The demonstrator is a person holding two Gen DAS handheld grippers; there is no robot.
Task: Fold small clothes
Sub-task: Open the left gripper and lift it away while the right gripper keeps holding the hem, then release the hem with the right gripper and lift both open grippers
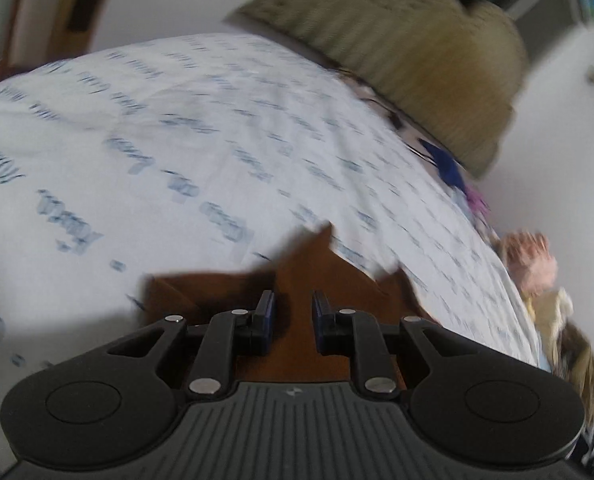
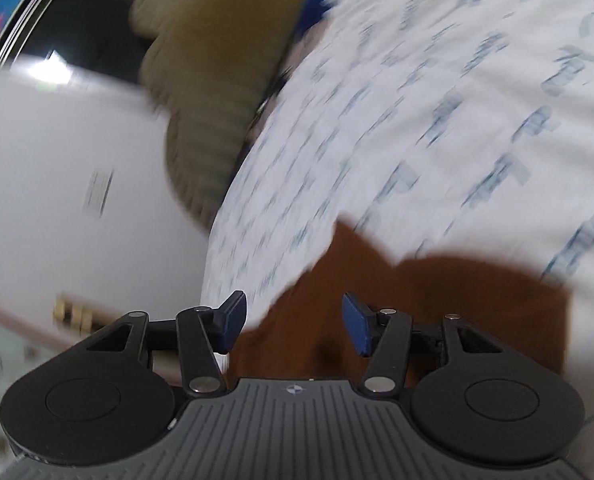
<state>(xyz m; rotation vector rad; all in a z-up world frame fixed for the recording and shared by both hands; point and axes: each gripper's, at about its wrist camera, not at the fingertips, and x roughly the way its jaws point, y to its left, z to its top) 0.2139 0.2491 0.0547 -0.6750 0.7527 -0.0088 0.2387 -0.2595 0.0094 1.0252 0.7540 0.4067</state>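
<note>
A brown garment [image 1: 309, 264] lies on a white bedsheet with blue lettering [image 1: 177, 140]. My left gripper [image 1: 293, 312] is over its near part with the jaws drawn close together. Brown cloth fills the narrow gap, so it looks shut on the fabric, which rises in peaks ahead of the fingers. In the right wrist view the same brown garment [image 2: 437, 300] spreads under and beyond my right gripper [image 2: 295, 320]. That gripper stands open, its blue pads [image 2: 357, 324] wide apart and not pressing on the cloth. Both views are blurred.
An olive ribbed cushion or blanket [image 1: 417, 60] sits at the far edge of the sheet, also in the right wrist view [image 2: 217, 80]. Blue and purple cloth [image 1: 449, 164] and a pale heap of other clothes [image 1: 529, 264] lie along the sheet's right edge. White wall beyond.
</note>
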